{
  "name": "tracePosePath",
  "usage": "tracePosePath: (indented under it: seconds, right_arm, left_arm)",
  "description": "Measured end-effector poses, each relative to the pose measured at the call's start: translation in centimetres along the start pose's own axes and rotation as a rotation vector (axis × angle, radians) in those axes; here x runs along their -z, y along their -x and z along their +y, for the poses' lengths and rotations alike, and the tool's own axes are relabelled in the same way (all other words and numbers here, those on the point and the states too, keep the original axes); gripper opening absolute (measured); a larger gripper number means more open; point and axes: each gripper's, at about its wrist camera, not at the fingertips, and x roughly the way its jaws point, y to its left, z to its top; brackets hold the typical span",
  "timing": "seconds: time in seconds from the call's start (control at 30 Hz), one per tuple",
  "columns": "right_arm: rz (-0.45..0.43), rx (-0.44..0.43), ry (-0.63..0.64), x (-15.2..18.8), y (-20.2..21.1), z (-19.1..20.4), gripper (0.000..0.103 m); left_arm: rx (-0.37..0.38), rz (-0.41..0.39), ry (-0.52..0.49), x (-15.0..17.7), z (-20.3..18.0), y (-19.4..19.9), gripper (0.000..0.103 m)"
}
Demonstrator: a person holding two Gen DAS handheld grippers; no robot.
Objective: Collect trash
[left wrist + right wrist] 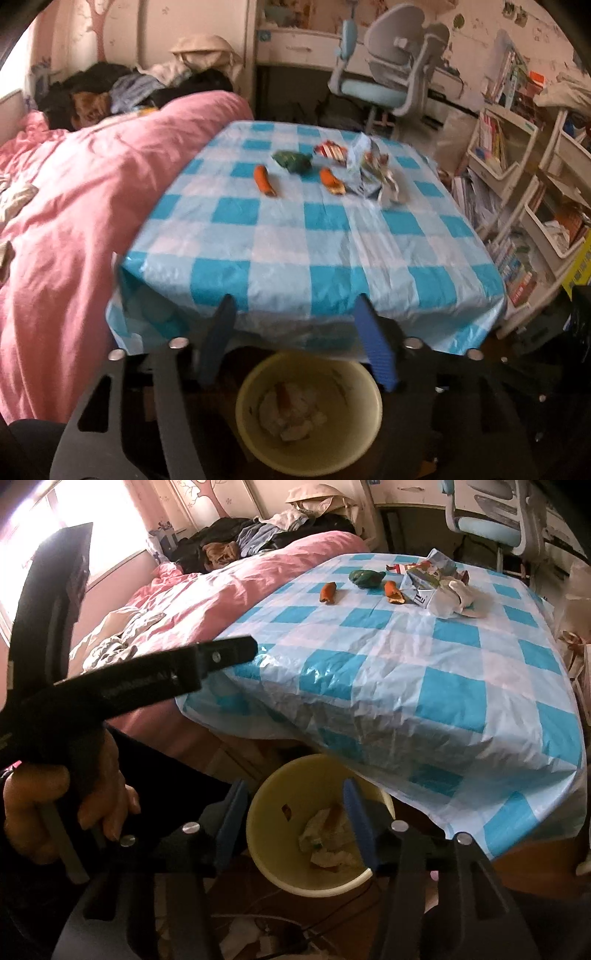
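A: Report jaw condition, nearest items first.

B: Left gripper (295, 306): jaws wide apart, nothing between the pads. Right gripper (293, 790): jaws apart, nothing held. Both hang above the cream bin (308, 413), which stands on the floor just below the near edge of the table (295, 240). Crumpled white paper and an orange scrap lie in the bin. A hand (55, 805) grips the left tool's handle.

A: Location of remaining trash?

B: Toward the far edge of the blue checked cloth: orange wrapper (265, 180) nearest the bed side, green wrapper (293, 160) behind it, second orange wrapper (331, 181), then a heap of crumpled packets (373, 168) toward the far right corner.
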Motion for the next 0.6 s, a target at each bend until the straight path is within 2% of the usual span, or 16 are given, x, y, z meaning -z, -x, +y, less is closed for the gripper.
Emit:
tracePosePath:
  seconds: [0.13,0.33,0.6]
  right_arm:
    - [-0.010,0.011,0.004,-0.08,0.00,-0.03,0.065]
    - [-0.023,0.027,-0.005,-0.18,-0.05,-0.26,0.071]
    - [-0.038,0.032,-0.012,-0.19,0.08,-0.47,0.072]
  left_arm:
    - [-0.022,-0.030,0.008,-0.35,0.23,0.29,0.080]
    - [-0.045,-0.062,0.011,-0.55,0.33,0.71,0.088]
    - [-0.051,-0.067,0.025,-0.70,0.48,0.68,0.090]
